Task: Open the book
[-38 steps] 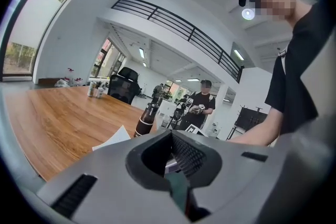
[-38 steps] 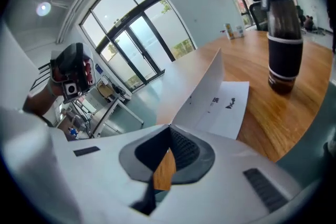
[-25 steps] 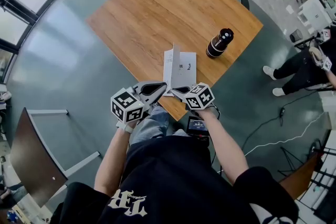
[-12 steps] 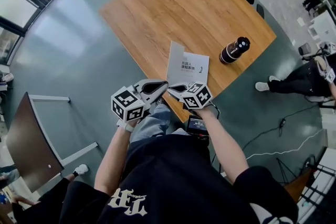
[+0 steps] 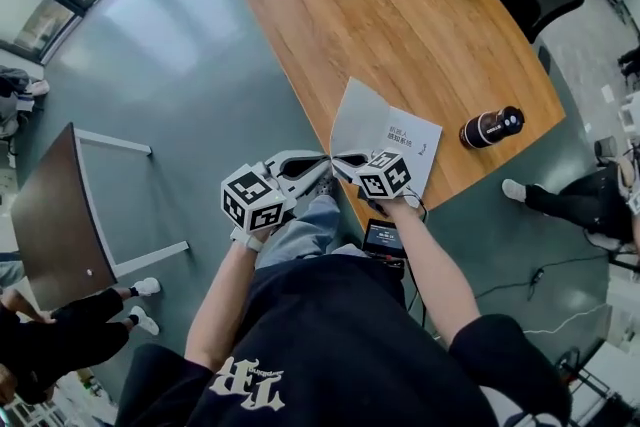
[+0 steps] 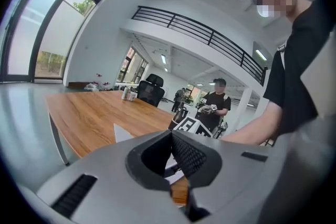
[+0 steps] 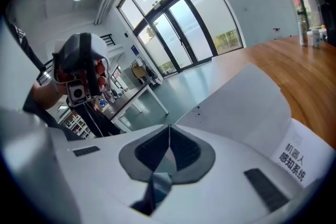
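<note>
Two grippers: both at near edge of wooden table point(image 5: 380, 25), tips close together by book point(image 5: 408, 143).
Left gripper point(image 6: 170, 132): jaws closed tip to tip, nothing betw. them; idle.
Right gripper point(image 7: 169, 128): jaws closed, apparently pinching front cover point(image 5: 358, 118) at lower corner.
Book: lies flat near table edge; dark bottle point(image 5: 490, 127) to its right.
Cover: raised, steeply tilted; printed title page exposed.
Done: approx. half, cover lifted.
Remaining: swing cover over, lay flat, release.

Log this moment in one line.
book at table edge, cover lifted | right tongs shut on cover | left tongs shut alongside
</note>
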`<control>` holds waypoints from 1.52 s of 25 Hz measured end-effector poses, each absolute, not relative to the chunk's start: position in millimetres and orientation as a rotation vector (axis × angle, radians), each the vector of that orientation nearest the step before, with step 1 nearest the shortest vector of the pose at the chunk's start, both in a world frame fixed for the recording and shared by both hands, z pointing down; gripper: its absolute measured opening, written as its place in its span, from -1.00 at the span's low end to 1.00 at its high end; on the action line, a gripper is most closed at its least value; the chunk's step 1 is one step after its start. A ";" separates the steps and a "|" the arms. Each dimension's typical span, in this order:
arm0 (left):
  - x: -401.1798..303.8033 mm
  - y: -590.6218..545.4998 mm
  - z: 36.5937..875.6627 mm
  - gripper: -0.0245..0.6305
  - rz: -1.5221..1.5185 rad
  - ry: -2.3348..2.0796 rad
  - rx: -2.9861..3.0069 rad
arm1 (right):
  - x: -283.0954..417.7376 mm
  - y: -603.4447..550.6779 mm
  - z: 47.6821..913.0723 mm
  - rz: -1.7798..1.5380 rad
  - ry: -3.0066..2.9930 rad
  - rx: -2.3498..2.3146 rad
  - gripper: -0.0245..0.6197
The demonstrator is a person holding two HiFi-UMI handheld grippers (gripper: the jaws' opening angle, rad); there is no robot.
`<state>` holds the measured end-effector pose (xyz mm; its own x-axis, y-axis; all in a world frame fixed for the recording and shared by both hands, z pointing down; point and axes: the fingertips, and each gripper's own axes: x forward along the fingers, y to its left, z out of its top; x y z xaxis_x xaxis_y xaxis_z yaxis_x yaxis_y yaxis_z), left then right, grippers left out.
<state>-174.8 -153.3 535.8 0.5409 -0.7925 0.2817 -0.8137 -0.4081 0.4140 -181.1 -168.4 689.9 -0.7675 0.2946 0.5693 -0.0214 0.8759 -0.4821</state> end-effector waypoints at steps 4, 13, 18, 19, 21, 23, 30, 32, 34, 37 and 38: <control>-193.0 -142.0 540.4 -0.91 0.041 -1.359 2.233 | -201.6 -167.6 715.2 0.594 -2.322 -0.217 -0.94; -232.8 -119.3 541.6 -0.91 0.035 -1.457 2.157 | -233.5 -153.8 770.7 0.603 -2.192 -0.246 -0.91; -243.2 -115.6 546.2 -0.91 0.048 -1.472 2.132 | -240.2 -153.4 801.6 0.680 -2.114 -0.223 -0.88; -244.4 -115.2 547.4 -0.91 0.051 -1.470 2.129 | -243.0 -152.1 804.6 0.697 -2.104 -0.223 -0.86; -245.0 -114.6 549.5 -0.91 0.058 -1.462 2.125 | -248.8 -149.1 806.4 0.718 -2.094 -0.224 -0.80; -243.7 -115.7 550.2 -0.91 0.059 -1.454 2.125 | -252.8 -148.7 802.4 0.721 -2.105 -0.227 -0.77; -231.6 -127.8 548.7 -0.91 0.054 -1.403 2.164 | -226.4 -182.7 763.0 0.737 -2.218 -0.138 -0.77; -223.1 -131.0 545.0 -0.91 0.046 -1.381 2.179 | -205.4 -198.3 748.1 0.755 -2.250 -0.076 -0.77; -212.0 -133.8 542.4 -0.91 0.045 -1.351 2.195 | -180.8 -213.7 732.2 0.775 -2.286 -0.005 -0.77; -191.0 -140.8 542.4 -0.91 0.052 -1.295 2.231 | -137.5 -234.3 709.9 0.813 -2.339 0.121 -0.78; -182.9 -143.9 542.8 -0.91 0.054 -1.275 2.245 | -120.9 -240.9 703.8 0.814 -2.356 0.170 -0.82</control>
<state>-182.9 -143.9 542.8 0.5487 -0.7819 0.2957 -0.8042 -0.3972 0.4422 -120.9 -240.9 703.8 -0.7918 0.0802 0.6055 -0.3108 0.8004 -0.5125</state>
